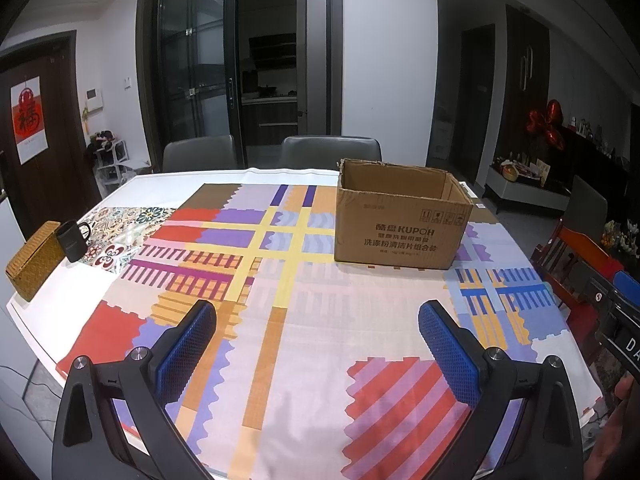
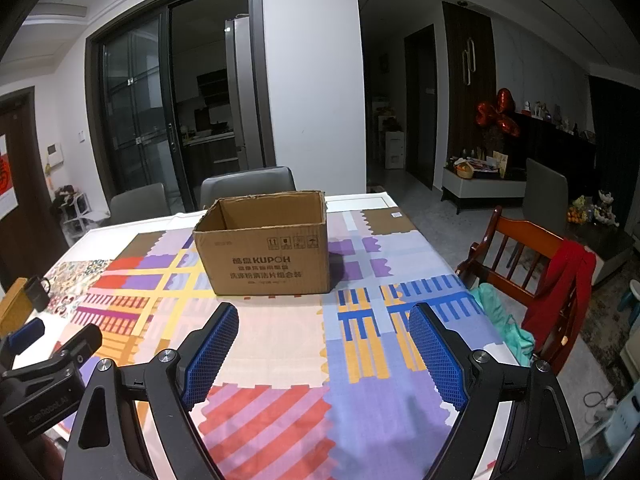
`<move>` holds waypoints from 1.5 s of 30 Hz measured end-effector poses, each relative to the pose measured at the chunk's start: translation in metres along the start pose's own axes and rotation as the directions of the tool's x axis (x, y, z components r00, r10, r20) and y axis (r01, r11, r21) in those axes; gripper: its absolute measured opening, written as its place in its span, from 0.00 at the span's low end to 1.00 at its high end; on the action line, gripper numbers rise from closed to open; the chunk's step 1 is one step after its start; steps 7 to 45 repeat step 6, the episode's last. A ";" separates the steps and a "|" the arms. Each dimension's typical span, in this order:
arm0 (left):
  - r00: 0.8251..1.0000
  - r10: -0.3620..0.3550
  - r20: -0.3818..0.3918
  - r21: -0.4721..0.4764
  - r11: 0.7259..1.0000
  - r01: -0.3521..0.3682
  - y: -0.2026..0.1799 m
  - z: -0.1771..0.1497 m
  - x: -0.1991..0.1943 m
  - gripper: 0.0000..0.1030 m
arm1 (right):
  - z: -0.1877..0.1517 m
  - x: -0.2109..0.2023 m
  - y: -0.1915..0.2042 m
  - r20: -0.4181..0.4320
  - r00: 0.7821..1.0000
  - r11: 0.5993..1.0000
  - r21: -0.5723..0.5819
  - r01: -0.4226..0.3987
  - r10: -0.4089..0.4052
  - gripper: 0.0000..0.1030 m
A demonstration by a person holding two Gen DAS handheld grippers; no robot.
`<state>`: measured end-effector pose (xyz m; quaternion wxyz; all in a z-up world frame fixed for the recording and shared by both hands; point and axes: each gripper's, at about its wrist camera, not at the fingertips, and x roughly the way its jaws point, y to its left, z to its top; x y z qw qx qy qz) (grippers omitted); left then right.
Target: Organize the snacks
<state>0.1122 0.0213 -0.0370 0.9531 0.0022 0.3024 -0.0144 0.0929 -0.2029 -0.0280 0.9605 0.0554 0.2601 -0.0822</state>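
Note:
An open brown cardboard box (image 1: 402, 226) printed KUPOH stands upright on the colourful patterned tablecloth (image 1: 288, 320), toward the far right of the table. It also shows in the right wrist view (image 2: 266, 258), straight ahead. No snacks show in either view. My left gripper (image 1: 318, 316) is open and empty, held above the cloth well short of the box. My right gripper (image 2: 324, 320) is open and empty, also short of the box. The left gripper's body (image 2: 44, 372) shows at the lower left of the right wrist view.
A black mug (image 1: 72, 240) and a woven yellow-brown box (image 1: 34, 260) stand at the table's left edge. Grey chairs (image 1: 330, 152) stand behind the table. A wooden chair (image 2: 532, 276) with red and teal cloth stands at the right side.

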 end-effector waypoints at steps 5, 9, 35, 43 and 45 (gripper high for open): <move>1.000 -0.008 0.004 0.003 1.000 0.008 0.000 0.000 0.001 1.00 | 0.001 0.000 -0.001 0.004 1.000 1.000 0.002 0.003 -0.003 0.85; 1.000 -0.008 0.003 0.003 1.000 0.008 0.000 0.001 0.001 1.00 | 0.002 -0.001 -0.002 0.004 1.000 1.000 0.003 0.003 -0.004 0.85; 1.000 -0.008 0.003 0.003 1.000 0.008 0.000 0.001 0.001 1.00 | 0.002 -0.001 -0.002 0.004 1.000 1.000 0.003 0.003 -0.004 0.85; 1.000 -0.008 0.003 0.003 1.000 0.008 0.000 0.001 0.001 1.00 | 0.002 -0.001 -0.002 0.004 1.000 1.000 0.003 0.003 -0.004 0.85; 1.000 -0.008 0.003 0.003 1.000 0.008 0.000 0.001 0.001 1.00 | 0.002 -0.001 -0.002 0.004 1.000 1.000 0.003 0.003 -0.004 0.85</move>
